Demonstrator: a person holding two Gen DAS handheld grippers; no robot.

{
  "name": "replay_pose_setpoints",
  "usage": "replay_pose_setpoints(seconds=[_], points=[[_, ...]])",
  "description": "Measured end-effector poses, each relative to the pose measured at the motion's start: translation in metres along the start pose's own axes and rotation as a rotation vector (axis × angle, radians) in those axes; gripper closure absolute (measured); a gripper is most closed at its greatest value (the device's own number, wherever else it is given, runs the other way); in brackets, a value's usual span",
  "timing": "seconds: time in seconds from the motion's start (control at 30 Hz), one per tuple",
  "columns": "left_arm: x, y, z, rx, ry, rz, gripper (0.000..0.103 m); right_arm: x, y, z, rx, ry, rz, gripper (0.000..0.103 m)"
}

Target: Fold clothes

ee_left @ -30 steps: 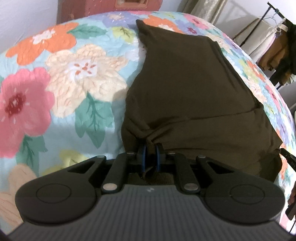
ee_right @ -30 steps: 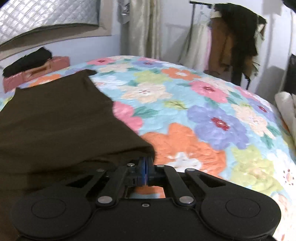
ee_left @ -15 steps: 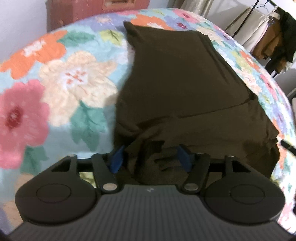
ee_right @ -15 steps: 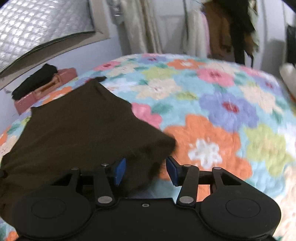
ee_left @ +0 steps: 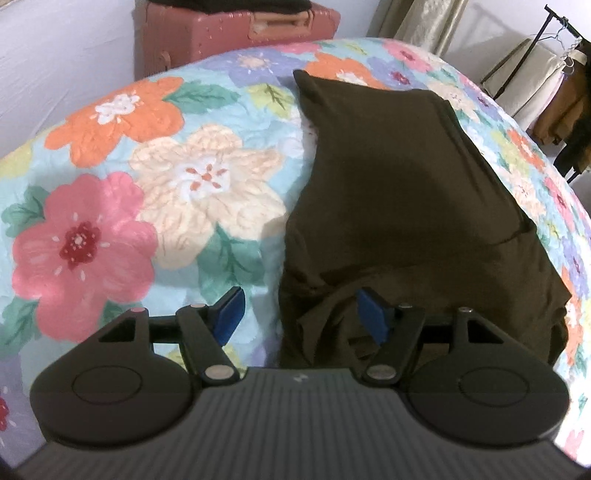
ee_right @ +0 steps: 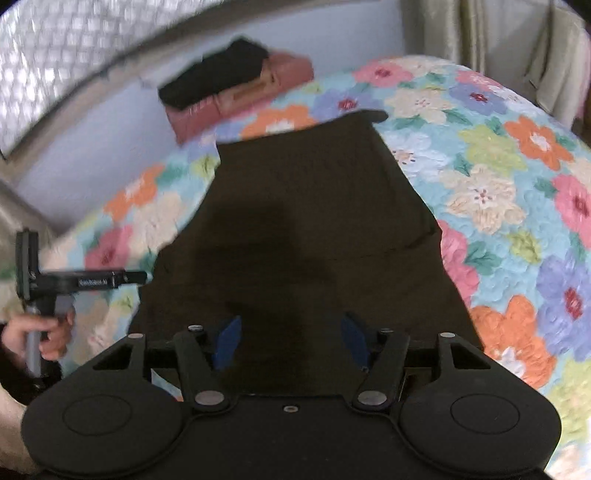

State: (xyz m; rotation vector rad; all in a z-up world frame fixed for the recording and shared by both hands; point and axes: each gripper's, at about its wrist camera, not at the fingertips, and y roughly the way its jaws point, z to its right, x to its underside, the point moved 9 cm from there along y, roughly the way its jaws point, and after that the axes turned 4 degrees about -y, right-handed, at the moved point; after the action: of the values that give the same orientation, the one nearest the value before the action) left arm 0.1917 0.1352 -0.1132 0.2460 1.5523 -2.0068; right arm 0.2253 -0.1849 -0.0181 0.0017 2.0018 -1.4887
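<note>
A dark brown garment point(ee_left: 399, 177) lies folded and flat on the flowered bedspread point(ee_left: 110, 240), with its near left corner bunched up. My left gripper point(ee_left: 301, 310) hovers open just over that bunched corner, and its blue pads point(ee_left: 371, 314) do not press the cloth. In the right wrist view the garment point(ee_right: 314, 221) stretches away from the camera. My right gripper point(ee_right: 291, 332) hangs above its near end with jaws opening and nothing gripped. The left gripper point(ee_right: 142, 275) and the hand point(ee_right: 40, 332) holding it show at the garment's left edge.
A pink suitcase point(ee_left: 236, 33) stands past the far end of the bed with a dark folded item point(ee_right: 218, 77) on top. A clothes rack point(ee_left: 554, 74) with hanging garments and a curtain point(ee_left: 417, 18) are at the right. A wall runs along the left.
Both grippers were shut on the garment's near corners and have opened and let go. The right one rose well above the cloth and tipped downward. The left one lifted a little.
</note>
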Motion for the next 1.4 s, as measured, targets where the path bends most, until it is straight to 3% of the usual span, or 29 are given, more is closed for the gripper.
replay_pose_setpoints(seconds=[0.13,0.2,0.3,0.5,0.63,0.77,0.83,0.93,1.0,1.13,1.27,1.4], points=[[0.001,-0.007,0.014,0.024,0.043,0.009,0.033,-0.025,0.009,-0.001,0.087,-0.146,-0.107,0.037],[-0.002,-0.010,0.018,0.035,0.016,-0.024,0.033,-0.038,0.019,0.005,0.111,-0.220,-0.131,0.037],[-0.020,-0.014,0.029,0.055,0.000,-0.072,0.033,-0.057,0.043,0.019,0.072,-0.244,-0.151,0.037],[-0.086,0.019,0.052,0.079,0.061,-0.156,0.032,-0.090,0.079,0.052,-0.132,-0.037,-0.223,0.037],[-0.129,0.054,0.052,0.080,0.047,-0.176,0.030,-0.113,0.092,0.065,-0.162,-0.026,-0.204,0.036],[-0.155,0.089,0.053,0.076,0.049,-0.190,0.026,-0.132,0.116,0.089,-0.178,0.063,-0.182,0.036],[-0.168,0.105,0.055,0.089,0.052,-0.179,0.026,-0.141,0.131,0.104,-0.192,0.162,-0.177,0.035],[-0.189,0.129,0.049,0.138,-0.034,-0.161,0.026,-0.158,0.160,0.129,-0.282,0.447,-0.141,0.035],[-0.202,0.141,0.041,0.115,-0.078,-0.146,0.026,-0.176,0.175,0.139,-0.257,0.473,-0.105,0.035],[-0.213,0.157,0.038,0.054,0.023,-0.128,0.029,-0.212,0.200,0.163,-0.167,0.443,-0.049,0.035],[-0.220,0.175,0.038,0.041,0.131,-0.110,0.029,-0.233,0.233,0.191,-0.157,0.503,-0.009,0.035],[-0.219,0.195,0.033,0.043,0.132,-0.132,0.028,-0.245,0.268,0.206,-0.153,0.560,0.038,0.035]])
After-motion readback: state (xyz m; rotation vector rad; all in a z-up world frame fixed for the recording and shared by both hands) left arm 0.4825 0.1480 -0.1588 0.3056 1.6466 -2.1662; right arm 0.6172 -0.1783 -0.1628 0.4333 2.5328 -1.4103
